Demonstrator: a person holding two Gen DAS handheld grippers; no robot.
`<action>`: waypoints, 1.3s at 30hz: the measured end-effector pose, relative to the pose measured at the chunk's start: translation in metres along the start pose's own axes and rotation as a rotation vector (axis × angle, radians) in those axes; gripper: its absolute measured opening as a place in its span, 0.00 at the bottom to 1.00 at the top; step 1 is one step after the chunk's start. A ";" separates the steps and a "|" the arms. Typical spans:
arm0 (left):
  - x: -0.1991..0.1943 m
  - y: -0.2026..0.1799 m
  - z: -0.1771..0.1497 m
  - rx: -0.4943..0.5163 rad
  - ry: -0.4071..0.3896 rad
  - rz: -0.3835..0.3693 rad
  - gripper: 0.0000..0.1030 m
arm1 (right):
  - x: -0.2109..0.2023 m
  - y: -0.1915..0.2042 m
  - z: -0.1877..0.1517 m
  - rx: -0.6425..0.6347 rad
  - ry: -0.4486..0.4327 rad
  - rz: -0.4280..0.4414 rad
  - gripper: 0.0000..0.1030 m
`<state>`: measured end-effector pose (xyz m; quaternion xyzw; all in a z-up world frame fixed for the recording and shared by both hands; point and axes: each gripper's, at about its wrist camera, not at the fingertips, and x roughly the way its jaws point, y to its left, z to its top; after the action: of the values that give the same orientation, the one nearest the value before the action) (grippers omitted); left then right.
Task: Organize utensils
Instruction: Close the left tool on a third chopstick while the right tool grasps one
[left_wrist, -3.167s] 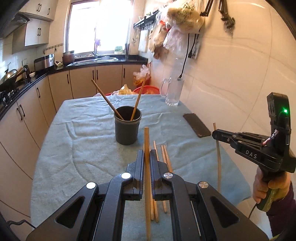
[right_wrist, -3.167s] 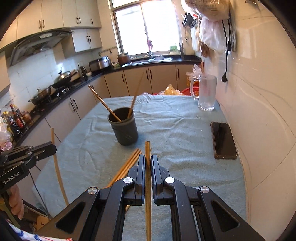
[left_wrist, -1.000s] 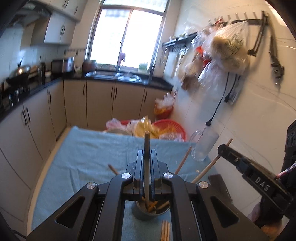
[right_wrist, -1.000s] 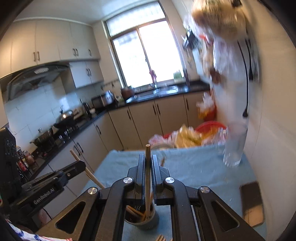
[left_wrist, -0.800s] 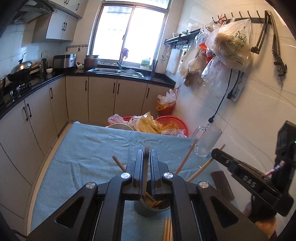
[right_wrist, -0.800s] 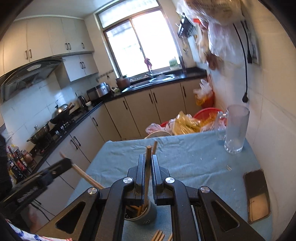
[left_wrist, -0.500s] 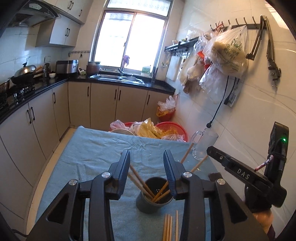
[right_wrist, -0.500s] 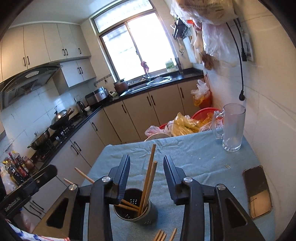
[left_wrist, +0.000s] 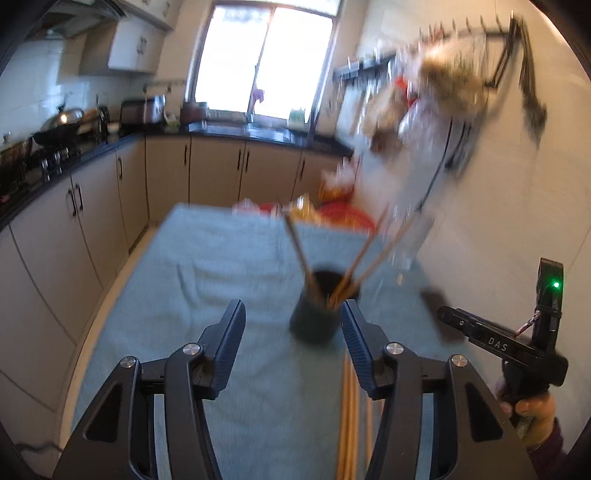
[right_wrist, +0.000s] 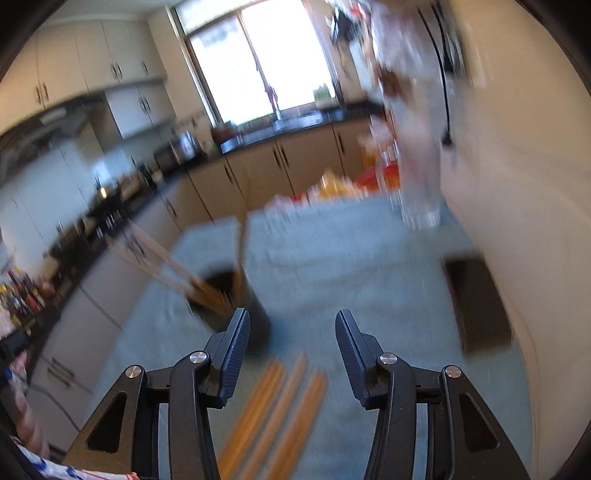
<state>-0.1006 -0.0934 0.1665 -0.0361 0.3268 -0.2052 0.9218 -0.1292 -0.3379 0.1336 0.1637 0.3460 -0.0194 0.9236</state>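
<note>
Both tongs, which earlier each pinched a single wooden chopstick, now stand wide open and empty. The left tongs (left_wrist: 293, 334) and the right tongs (right_wrist: 291, 341) have dropped back from above the dark round utensil cup (left_wrist: 319, 314) toward the bench. The cup now sits just ahead of the left tongs and ahead-left of the right tongs. It holds more long wooden chopsticks (left_wrist: 360, 254) than before, leaning outward. Loose wooden chopsticks lying on the cloth (right_wrist: 275, 402) have come back into view, below and between the open right tongs.
</note>
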 end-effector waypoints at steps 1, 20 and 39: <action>0.010 0.000 -0.012 0.005 0.047 -0.004 0.51 | 0.006 -0.005 -0.013 0.000 0.037 -0.003 0.50; 0.118 -0.051 -0.099 0.154 0.383 -0.136 0.29 | 0.064 0.004 -0.100 -0.119 0.240 -0.073 0.32; 0.149 -0.052 -0.102 0.097 0.436 -0.206 0.13 | 0.055 -0.015 -0.101 -0.098 0.223 -0.082 0.31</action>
<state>-0.0775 -0.1936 0.0098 0.0202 0.5024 -0.3165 0.8044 -0.1530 -0.3160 0.0224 0.1053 0.4536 -0.0220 0.8847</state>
